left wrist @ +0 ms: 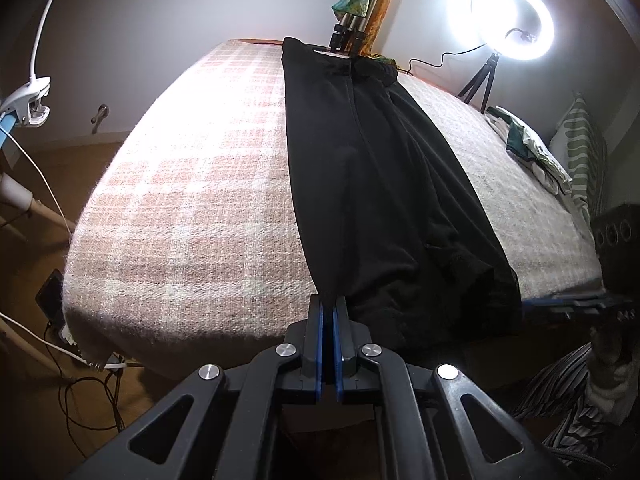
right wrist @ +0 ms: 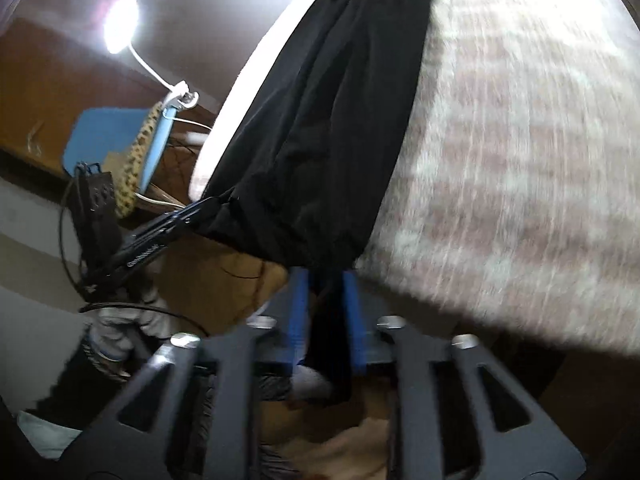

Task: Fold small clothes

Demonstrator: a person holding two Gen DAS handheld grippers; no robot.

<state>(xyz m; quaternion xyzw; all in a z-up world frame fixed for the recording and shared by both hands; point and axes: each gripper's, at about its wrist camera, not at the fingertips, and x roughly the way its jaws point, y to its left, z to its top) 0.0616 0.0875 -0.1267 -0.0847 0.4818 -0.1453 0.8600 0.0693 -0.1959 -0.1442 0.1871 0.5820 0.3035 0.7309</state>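
Black trousers (left wrist: 384, 184) lie lengthwise down a pink plaid blanket (left wrist: 192, 208) on the bed, waistband at the far end. My left gripper (left wrist: 329, 300) is shut on the near left hem corner at the bed's edge. My right gripper (right wrist: 326, 276) is shut on the other hem corner of the black trousers (right wrist: 320, 128); the right wrist view is motion-blurred. The right gripper's fingers show side-on at the right edge of the left wrist view (left wrist: 576, 302). The left gripper shows in the right wrist view (right wrist: 200, 206), pinching the hem.
A lit ring light on a small tripod (left wrist: 514, 20) stands at the far right. Folded clothes (left wrist: 528, 148) and a striped pillow (left wrist: 582, 148) lie at the bed's right side. A clip lamp (left wrist: 30, 100) and cables (left wrist: 80, 364) are on the left.
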